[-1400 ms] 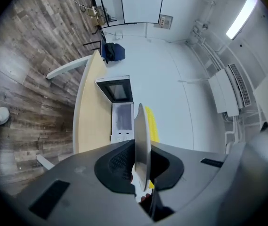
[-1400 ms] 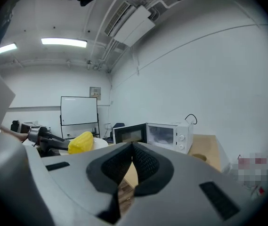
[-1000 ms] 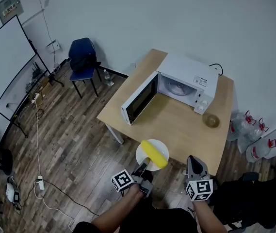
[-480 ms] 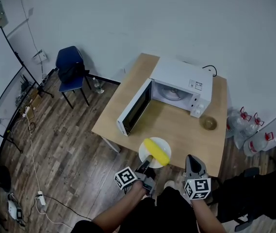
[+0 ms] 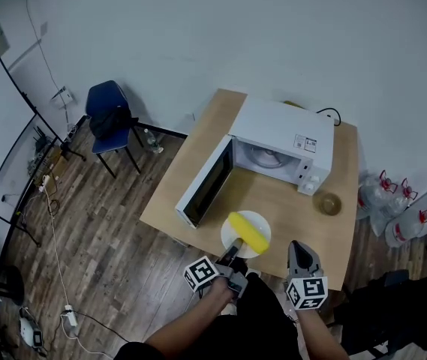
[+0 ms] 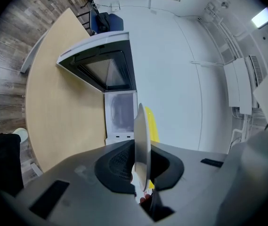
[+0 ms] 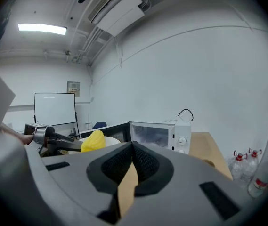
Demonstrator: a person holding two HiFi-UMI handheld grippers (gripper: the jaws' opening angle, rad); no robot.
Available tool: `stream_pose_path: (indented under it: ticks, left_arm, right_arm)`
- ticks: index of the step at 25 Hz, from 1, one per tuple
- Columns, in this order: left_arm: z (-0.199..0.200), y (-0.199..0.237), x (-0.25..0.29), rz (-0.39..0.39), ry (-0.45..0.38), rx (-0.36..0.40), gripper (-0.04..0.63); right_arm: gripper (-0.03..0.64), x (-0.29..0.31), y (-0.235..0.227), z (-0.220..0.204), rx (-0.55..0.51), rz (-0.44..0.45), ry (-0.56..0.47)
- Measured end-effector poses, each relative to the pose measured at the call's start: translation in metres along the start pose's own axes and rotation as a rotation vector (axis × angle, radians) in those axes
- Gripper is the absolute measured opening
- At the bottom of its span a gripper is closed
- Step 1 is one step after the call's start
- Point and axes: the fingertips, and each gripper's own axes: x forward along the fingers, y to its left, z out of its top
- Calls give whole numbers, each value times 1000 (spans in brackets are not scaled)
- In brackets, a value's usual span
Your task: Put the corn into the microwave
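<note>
My left gripper (image 5: 235, 246) has its fingers clamped on the near rim of the white plate (image 5: 229, 235), holding it by the table's (image 5: 288, 201) front edge. The corn (image 5: 248, 231) lies across that plate. My right gripper (image 5: 301, 252) is just beside it, fingers pressed together, nothing between them. Ahead, the microwave (image 5: 281, 130) stands on the table, door (image 5: 204, 186) swung wide open.

Wooden table (image 5: 297, 217), open white microwave (image 5: 282, 130), small brown bowl (image 5: 329, 202) beside it
</note>
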Motion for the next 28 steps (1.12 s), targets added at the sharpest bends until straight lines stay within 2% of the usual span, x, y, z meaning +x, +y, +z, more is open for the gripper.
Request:
stream_pose_path:
  ticks: [10,16,25,28]
  left_arm:
    - [41,12,90,-5,-16,9,26]
    - [54,36,137,-15,-51,-80,26]
    - [75,68,222,4,6,2,26]
    - [83,74,249,-13,-3,-5,26]
  right_arm:
    - [60,85,-38,7,-12,28,14]
    - [60,126,-56,-2,28,21,56]
    - [60,184,-88,-13,113,42,78]
    - [60,198,-98,-19,119,44,89]
